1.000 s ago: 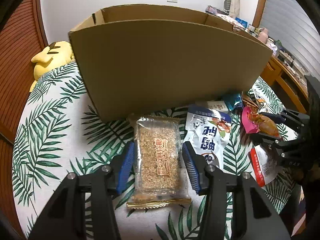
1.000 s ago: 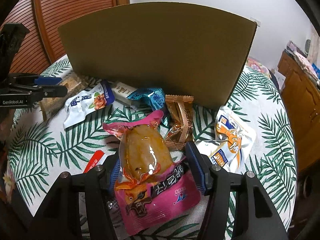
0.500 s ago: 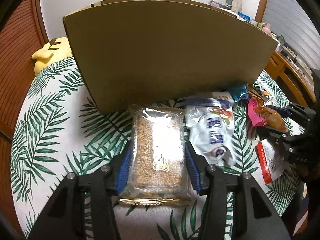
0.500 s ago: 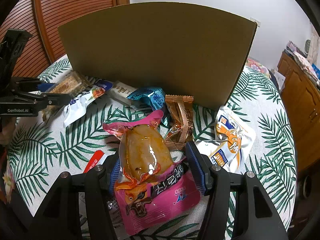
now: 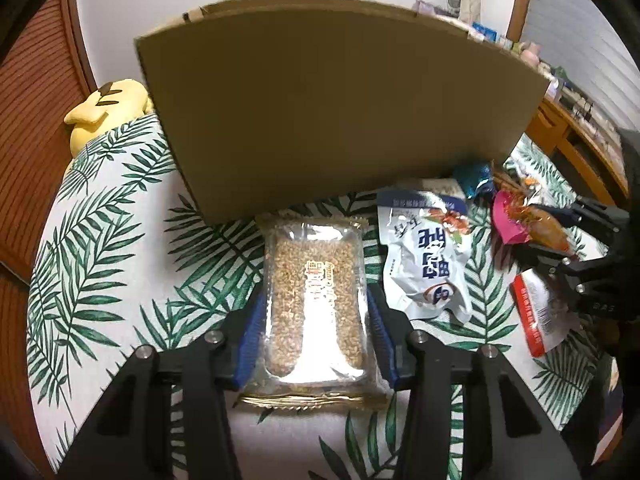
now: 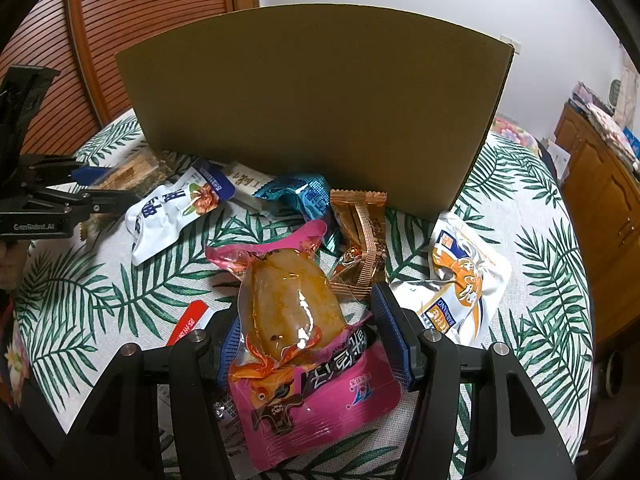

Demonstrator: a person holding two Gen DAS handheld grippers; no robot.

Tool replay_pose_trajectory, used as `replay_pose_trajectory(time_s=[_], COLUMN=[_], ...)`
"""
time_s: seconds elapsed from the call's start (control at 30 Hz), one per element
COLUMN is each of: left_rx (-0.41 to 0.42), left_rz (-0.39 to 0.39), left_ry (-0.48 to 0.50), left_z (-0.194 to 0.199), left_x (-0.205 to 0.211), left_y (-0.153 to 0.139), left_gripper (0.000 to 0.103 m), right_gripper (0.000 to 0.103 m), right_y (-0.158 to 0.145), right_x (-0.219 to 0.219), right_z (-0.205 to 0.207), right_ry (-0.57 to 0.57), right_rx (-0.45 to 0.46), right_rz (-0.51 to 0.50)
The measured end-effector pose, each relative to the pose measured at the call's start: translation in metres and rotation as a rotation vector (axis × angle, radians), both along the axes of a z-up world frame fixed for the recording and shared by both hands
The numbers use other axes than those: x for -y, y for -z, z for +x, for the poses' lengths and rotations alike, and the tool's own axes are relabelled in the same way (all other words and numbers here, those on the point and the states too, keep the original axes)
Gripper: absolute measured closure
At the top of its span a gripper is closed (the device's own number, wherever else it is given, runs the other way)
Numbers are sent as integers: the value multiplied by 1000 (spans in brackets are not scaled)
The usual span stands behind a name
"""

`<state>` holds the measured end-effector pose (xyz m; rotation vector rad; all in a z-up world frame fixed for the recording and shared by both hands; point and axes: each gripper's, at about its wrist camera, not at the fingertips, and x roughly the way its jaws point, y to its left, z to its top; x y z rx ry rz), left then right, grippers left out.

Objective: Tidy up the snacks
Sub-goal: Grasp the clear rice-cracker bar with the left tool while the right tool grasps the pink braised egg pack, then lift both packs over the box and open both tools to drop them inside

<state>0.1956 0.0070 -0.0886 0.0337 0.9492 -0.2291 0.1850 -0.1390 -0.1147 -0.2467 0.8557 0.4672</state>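
Left gripper (image 5: 315, 320) had just closed onto a clear grain-bar packet (image 5: 315, 300); right gripper (image 6: 308, 336) clasped a pink meat pouch (image 6: 296, 320). Next, seemingly, lifting both into the brown cardboard box (image 5: 340, 108).

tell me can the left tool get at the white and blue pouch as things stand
Probably not right away: the left tool has its jaws around the grain bar pack. The white and blue pouch lies uncovered just beside it.

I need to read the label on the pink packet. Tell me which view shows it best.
The right wrist view: the pink packet fills the foreground between the right gripper's fingers, print and clear window facing the camera. In the left wrist view, the pink packet sits small at the right edge, seen side-on, its label unreadable.
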Motion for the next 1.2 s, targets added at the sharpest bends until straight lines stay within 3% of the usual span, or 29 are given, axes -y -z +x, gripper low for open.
replay_pose_trajectory(time_s=[0.5,0.57,0.63,0.67,0.97,1.2], left_rx=[162,176,189,197,214,252], left_rz=[-67,-79,-87,-90,-109,-126], left_ry=[22,27,32,34,50,56], left_z=[-33,-34,-36,-37,-39,-41], left_x=[-7,-5,-3,-2,3,6], left_y=[-52,-58,-64,-66,-71,-85], left_gripper=[59,59,59,59,59,59], right_gripper=[48,51,64,66,67,67], right_y=[-6,-11,-19,-23,-23,-56], right_x=[-3,-4,-3,-3,-1,1], right_z=[-8,-11,-16,-18,-21,-36], right_ry=[18,22,25,30,29,29], right_rx=[25,41,56,65,53,121], right_rz=[-18,-21,-18,-17,-5,47])
